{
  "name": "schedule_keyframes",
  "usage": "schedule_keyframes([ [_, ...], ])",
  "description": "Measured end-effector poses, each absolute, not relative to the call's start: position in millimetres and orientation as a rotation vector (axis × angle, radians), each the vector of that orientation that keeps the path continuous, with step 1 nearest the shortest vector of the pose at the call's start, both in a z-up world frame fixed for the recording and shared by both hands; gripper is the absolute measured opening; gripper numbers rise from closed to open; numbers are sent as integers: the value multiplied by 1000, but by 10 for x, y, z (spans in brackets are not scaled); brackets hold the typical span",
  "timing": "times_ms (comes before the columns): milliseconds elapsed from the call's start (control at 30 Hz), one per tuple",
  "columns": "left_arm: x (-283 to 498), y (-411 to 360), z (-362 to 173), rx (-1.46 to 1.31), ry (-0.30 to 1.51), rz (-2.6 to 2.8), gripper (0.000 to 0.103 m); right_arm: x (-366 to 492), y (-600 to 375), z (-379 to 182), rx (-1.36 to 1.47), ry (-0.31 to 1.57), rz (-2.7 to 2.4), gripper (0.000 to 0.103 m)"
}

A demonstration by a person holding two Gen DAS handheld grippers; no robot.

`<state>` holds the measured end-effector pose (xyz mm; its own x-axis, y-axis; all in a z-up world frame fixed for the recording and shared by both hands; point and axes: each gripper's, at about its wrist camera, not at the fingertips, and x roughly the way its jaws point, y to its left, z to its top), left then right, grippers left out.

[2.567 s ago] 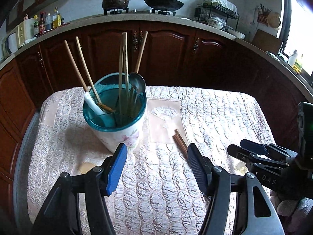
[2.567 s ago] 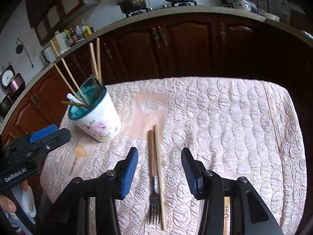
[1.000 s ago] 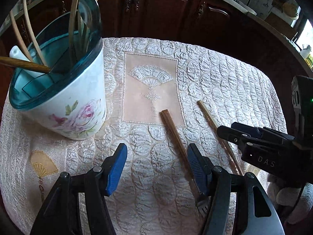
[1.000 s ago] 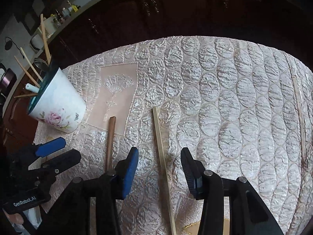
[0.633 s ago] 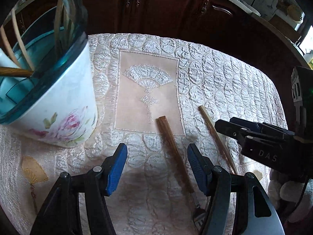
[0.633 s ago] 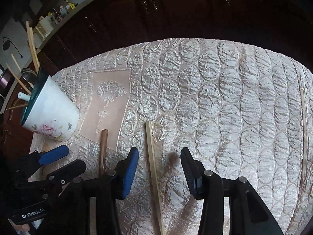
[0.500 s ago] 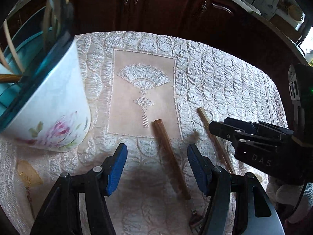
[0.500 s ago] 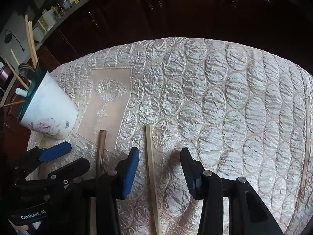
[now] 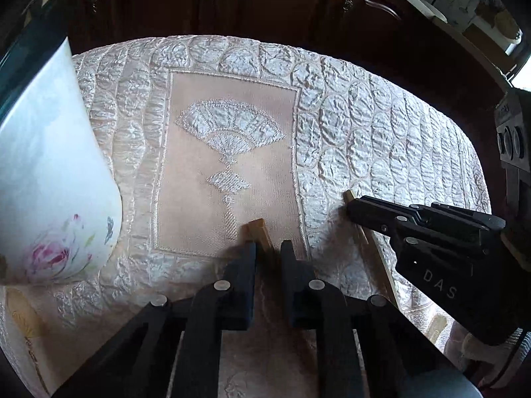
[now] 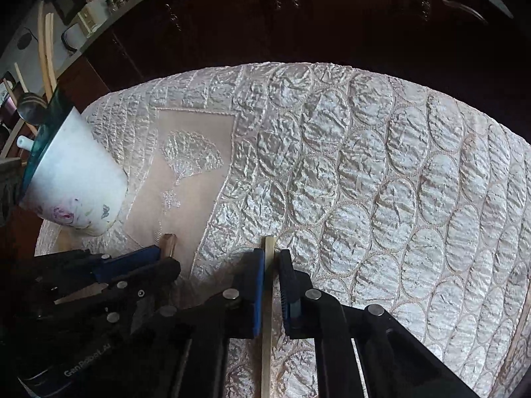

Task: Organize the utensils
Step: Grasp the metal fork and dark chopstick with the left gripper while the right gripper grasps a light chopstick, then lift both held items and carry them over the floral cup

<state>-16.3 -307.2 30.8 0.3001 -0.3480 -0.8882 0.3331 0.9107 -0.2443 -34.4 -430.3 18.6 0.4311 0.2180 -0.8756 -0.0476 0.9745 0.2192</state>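
Quilted tablecloth covers the table, padded and soft, so thin things sink a bit into it. Floral utensil holder with teal rim stands at the left, already holding chopsticks and a spoon; looks ceramic, heavy enough to stay put.

Left gripper has just been closing; jaws now pinched on the brown wooden fork handle near its top end, lying at the lower edge of the fan-embroidered panel. Fork head hidden.

Right gripper also just closed, pads pinching the pale chopstick just below its top end, right of the fork.

Both pieces likely light, stiff, narrow. A grip near one end probably lets them swing; smooth wood may slip or roll.
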Motion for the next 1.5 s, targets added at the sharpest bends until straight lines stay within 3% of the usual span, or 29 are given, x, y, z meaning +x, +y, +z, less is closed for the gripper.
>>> schedule_keyframes([
  [733,-992,-2352,1593,-59,933,-590,12,-1353,-4372,1469,297,828,241,7],
  [1500,-1318,-1413,2264,-101,797,-537,10,-1476,-3863,2247,210,694,306,7],
])
